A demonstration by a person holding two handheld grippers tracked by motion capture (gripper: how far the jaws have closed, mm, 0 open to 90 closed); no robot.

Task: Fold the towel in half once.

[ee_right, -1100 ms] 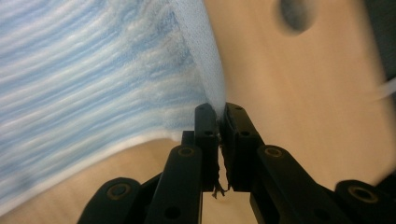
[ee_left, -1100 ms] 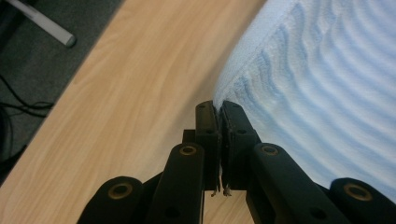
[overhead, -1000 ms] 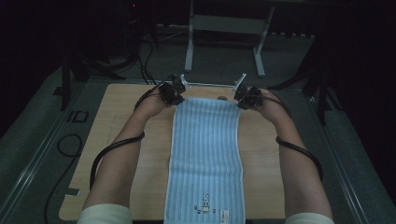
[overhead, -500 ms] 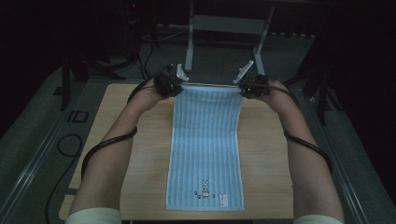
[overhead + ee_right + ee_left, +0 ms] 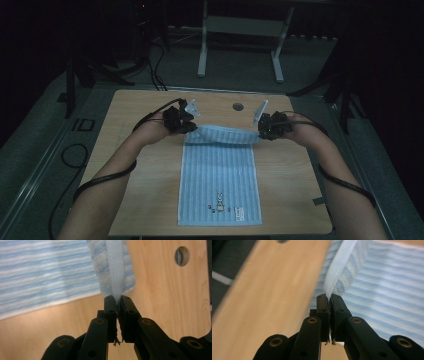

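Towel [image 5: 220, 170] edge pinched, left claw [image 5: 186, 124], right claw [image 5: 264, 131]

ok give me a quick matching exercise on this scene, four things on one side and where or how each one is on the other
Things:
1. left hand-held gripper
2. right hand-held gripper
3. small printed picture
4. round hole

Place or state:
A. in the wooden table, past the towel's lifted end
B. shut on the right corner of the striped towel
C. on the near end of the towel, lying flat
D. shut on the towel's left corner

Pairs: 1-D, 2-B, 3-C, 4-A
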